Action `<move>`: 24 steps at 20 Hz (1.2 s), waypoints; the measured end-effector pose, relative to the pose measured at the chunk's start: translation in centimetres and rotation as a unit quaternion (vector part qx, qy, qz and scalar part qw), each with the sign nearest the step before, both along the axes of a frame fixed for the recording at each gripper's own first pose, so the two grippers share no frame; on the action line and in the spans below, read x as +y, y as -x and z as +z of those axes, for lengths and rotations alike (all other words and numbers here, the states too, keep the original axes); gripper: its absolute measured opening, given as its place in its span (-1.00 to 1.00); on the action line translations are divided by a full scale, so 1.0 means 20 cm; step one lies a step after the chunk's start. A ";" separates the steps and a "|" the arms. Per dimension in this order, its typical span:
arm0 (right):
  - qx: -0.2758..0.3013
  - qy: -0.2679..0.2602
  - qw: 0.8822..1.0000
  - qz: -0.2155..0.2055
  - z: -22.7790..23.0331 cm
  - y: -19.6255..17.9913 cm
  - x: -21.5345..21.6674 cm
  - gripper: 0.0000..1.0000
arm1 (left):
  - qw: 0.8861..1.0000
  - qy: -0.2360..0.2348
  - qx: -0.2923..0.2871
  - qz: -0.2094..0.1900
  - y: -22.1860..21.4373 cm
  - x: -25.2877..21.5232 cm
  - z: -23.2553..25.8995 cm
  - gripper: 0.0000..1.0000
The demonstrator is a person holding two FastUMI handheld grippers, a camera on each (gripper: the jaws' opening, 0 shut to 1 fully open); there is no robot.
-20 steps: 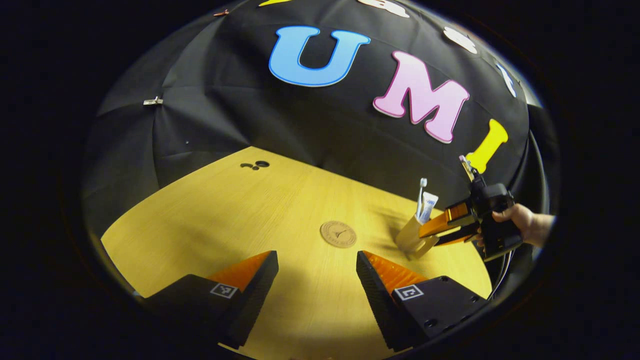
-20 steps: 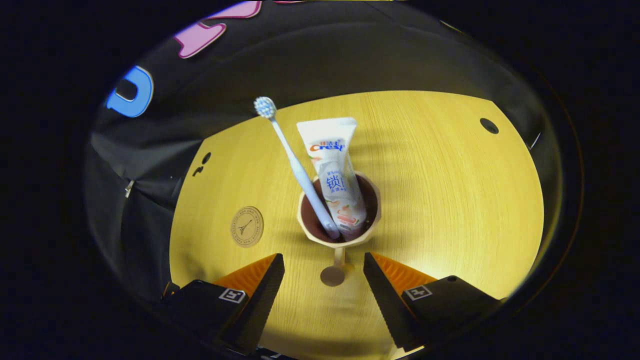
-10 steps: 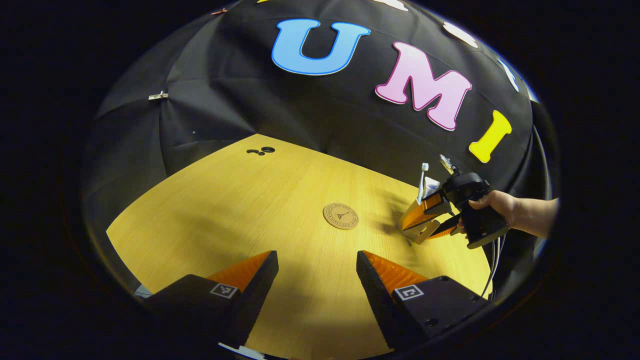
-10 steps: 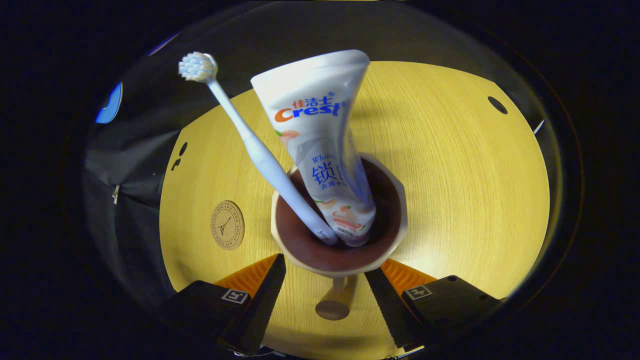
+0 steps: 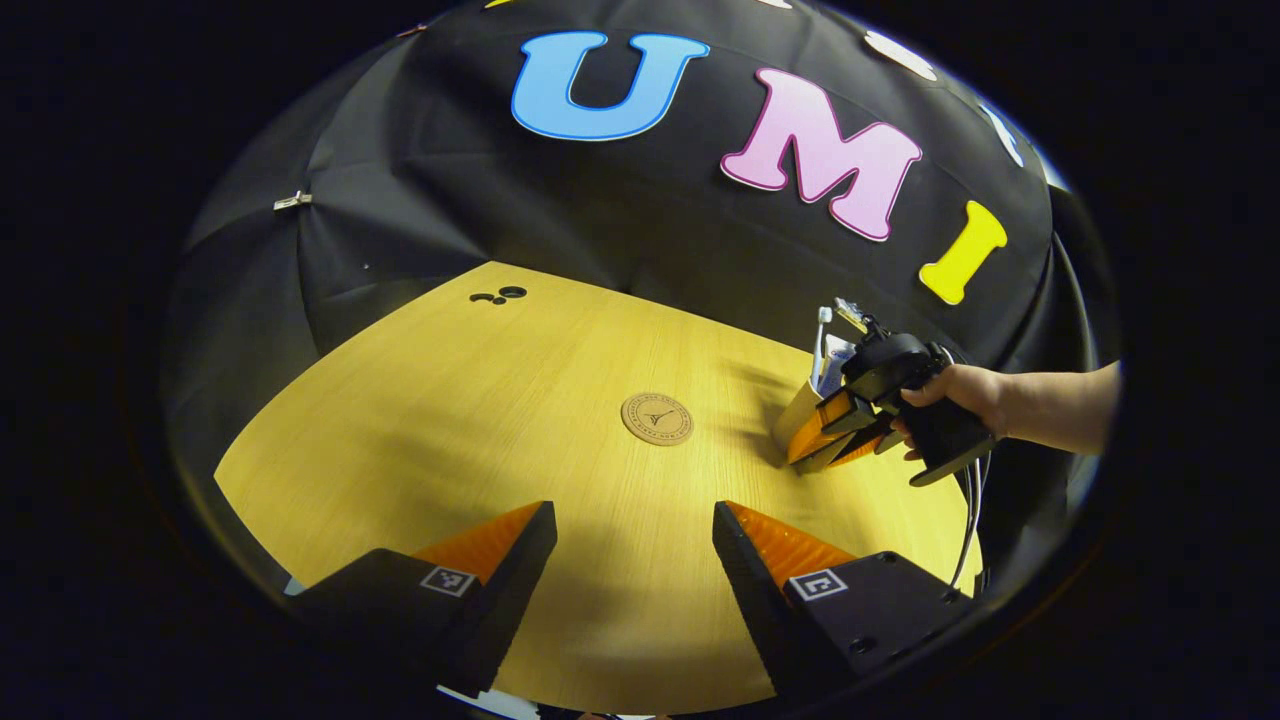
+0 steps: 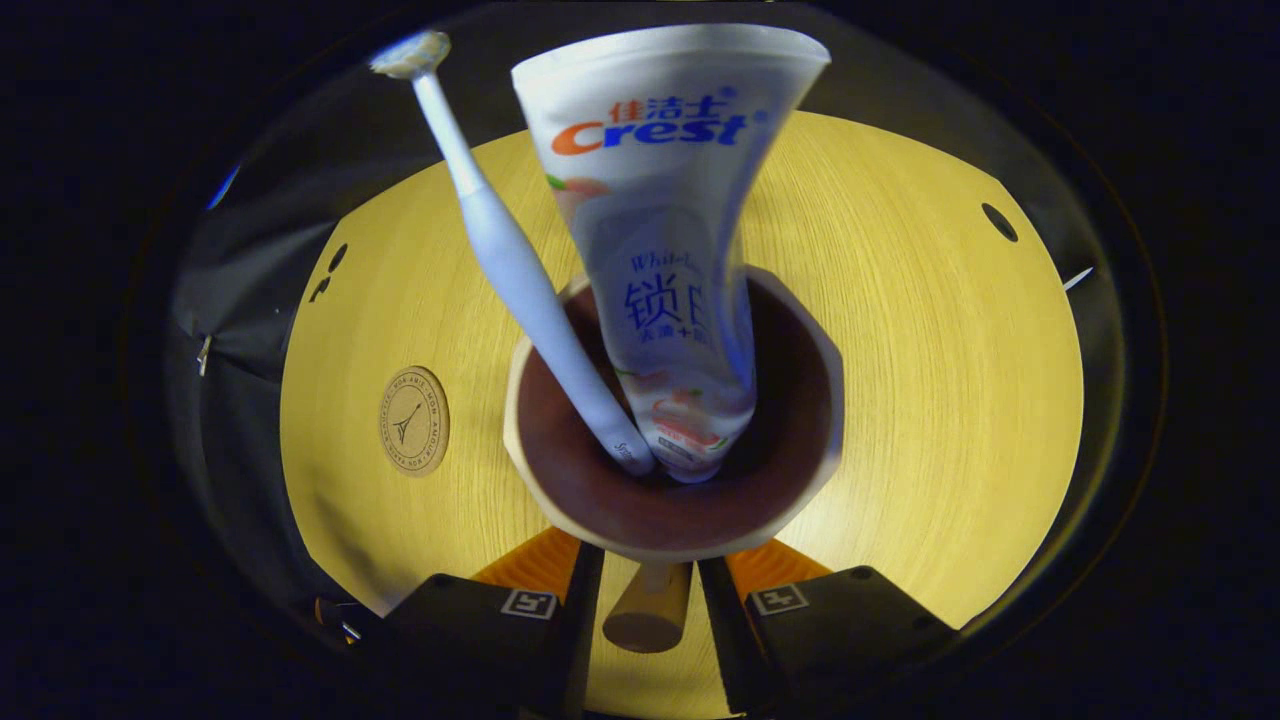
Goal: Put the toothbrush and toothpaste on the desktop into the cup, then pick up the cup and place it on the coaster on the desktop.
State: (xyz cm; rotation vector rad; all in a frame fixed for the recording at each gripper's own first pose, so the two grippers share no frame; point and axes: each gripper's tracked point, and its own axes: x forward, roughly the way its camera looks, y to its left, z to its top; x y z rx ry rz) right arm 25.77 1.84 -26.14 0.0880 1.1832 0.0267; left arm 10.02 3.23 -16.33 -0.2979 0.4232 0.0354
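The yellow wooden desktop [image 5: 480, 420] is the largest thing, with the booth's black cloth wall [image 5: 480, 200] rising straight from its far edge. In the left gripper view most of its surface lies bare, with open room on every side of the round coaster [image 5: 657, 419] near the middle. A few small dark holes [image 5: 498, 295] sit close to the far edge.

The left gripper [image 5: 632, 560] hangs over the near edge with its fingers spread wide and nothing between them.

The right gripper [image 6: 648, 610], held by a hand [image 5: 965, 390], has its fingers drawn in on either side of the cup's handle [image 6: 648, 612]; a second ago they stood wide apart and farther back. Whether both press on the handle I cannot tell.

The cup [image 6: 675, 480] stands on the desktop to the right of the coaster, apart from it. Inside it the toothpaste [image 6: 670, 260] and toothbrush [image 6: 520, 280] lean upright, side by side. Both loom larger in the right gripper view than before.

The toothpaste tube carries brand lettering and Chinese characters. The coaster bears a small tower emblem ringed by tiny print, too small to make out.
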 end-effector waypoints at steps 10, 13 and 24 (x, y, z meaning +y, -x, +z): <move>-0.018 0.046 0.999 0.012 0.02 0.01 -0.03 -0.13 | 0.999 -0.011 0.027 -0.013 0.14 -0.02 -0.01 0.96; -0.013 0.057 0.998 0.024 0.00 0.04 -0.02 -0.25 | 0.999 -0.015 0.034 -0.019 0.17 -0.02 -0.02 0.96; -0.030 0.050 0.998 0.017 0.03 0.01 -0.04 -0.25 | 0.999 -0.018 0.042 -0.023 0.20 -0.05 -0.04 0.96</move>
